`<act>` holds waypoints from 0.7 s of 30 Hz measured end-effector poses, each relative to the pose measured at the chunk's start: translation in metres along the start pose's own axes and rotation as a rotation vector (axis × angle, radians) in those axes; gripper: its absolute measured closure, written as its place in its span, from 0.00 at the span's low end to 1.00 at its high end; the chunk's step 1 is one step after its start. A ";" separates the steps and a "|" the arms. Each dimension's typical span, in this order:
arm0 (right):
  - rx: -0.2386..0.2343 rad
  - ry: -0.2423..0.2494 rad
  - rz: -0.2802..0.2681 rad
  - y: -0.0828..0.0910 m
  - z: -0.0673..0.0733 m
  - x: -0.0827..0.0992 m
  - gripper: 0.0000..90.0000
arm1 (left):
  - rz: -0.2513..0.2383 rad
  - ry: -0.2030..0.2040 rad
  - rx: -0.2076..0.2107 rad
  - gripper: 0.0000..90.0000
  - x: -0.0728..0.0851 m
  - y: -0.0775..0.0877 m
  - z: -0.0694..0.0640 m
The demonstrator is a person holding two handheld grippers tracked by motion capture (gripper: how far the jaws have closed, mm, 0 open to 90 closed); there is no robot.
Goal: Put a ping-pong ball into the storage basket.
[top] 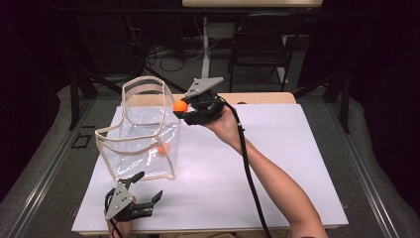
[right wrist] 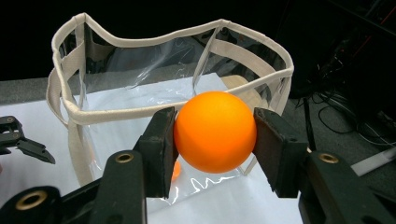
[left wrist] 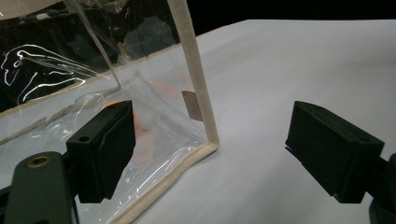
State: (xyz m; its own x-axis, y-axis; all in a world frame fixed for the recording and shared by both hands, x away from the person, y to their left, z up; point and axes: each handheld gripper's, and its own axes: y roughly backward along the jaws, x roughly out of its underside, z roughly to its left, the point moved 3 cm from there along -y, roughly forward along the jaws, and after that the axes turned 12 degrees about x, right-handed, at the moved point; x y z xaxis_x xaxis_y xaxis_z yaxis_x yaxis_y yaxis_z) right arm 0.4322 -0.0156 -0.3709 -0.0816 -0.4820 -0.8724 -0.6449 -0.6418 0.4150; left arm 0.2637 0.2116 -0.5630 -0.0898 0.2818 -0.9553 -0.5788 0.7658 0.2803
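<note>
We see the right gripper [top: 184, 110] raised above the desk [top: 277, 148], its fingers [right wrist: 159, 149] closed on an orange ball [right wrist: 215, 131]. In the right gripper view the ball sits squarely between the two pads, touching both, and bulges above them. Just beyond the fingertips stands a clear plastic bag [right wrist: 140, 93] with cream fabric trim, its mouth open upward; the ball is held beside the near rim, roughly level with it. Below the left-hand finger in that view, a second orange ball [right wrist: 176, 170] shows through the bag's wall, lying on the bag's floor. From the high view the same ball [top: 162, 148] rests inside the bag [top: 141, 134], near its right wall.

The left gripper [top: 146, 191] lies low at the near edge of the desk, fingers [left wrist: 105, 149] spread wide apart and holding nothing. In the left gripper view the bag's trimmed bottom corner [left wrist: 205, 140] falls in the gap between the fingers, closer to the left-hand one, and orange blurs show through the crumpled plastic just past that finger. The white sheet [left wrist: 289, 65] covering the desk stretches beyond the right-hand finger.
</note>
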 end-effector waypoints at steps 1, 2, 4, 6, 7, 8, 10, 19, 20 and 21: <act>0.000 0.000 -0.001 0.000 0.000 -0.001 0.56 | 0.000 0.000 0.000 0.17 0.000 0.000 0.000; 0.001 0.002 -0.003 0.000 0.001 -0.001 0.56 | 0.000 0.000 0.001 0.17 0.000 0.000 0.000; 0.002 0.003 -0.004 0.001 0.001 -0.003 0.56 | 0.002 0.000 0.003 0.17 0.000 0.000 0.000; 0.004 0.007 -0.008 0.001 0.001 -0.004 0.56 | 0.000 0.000 0.002 0.17 0.000 -0.001 0.000; 0.004 0.005 -0.009 0.001 0.002 -0.005 0.56 | -0.004 0.002 0.002 0.17 0.000 -0.001 0.000; 0.005 0.005 -0.011 0.000 0.002 -0.006 0.56 | -0.003 0.002 0.003 0.17 0.000 -0.001 0.000; 0.007 0.008 -0.012 0.000 0.002 -0.007 0.56 | -0.003 0.002 0.003 0.17 0.000 -0.001 0.000; 0.007 0.016 -0.030 0.000 0.005 -0.016 0.56 | -0.001 0.001 0.001 0.17 0.000 0.000 0.001; 0.007 0.013 -0.032 -0.001 0.005 -0.016 0.56 | -0.001 0.002 0.001 0.17 0.000 0.000 0.000; 0.008 0.012 -0.033 -0.001 0.005 -0.017 0.56 | -0.001 0.001 0.001 0.17 0.000 0.000 0.000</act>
State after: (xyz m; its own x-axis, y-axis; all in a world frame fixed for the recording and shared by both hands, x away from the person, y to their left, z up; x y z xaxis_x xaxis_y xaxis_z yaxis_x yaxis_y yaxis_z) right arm 0.4304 -0.0037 -0.3581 -0.0512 -0.4678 -0.8823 -0.6533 -0.6526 0.3839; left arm 0.2640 0.2116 -0.5629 -0.0899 0.2811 -0.9555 -0.5779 0.7666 0.2799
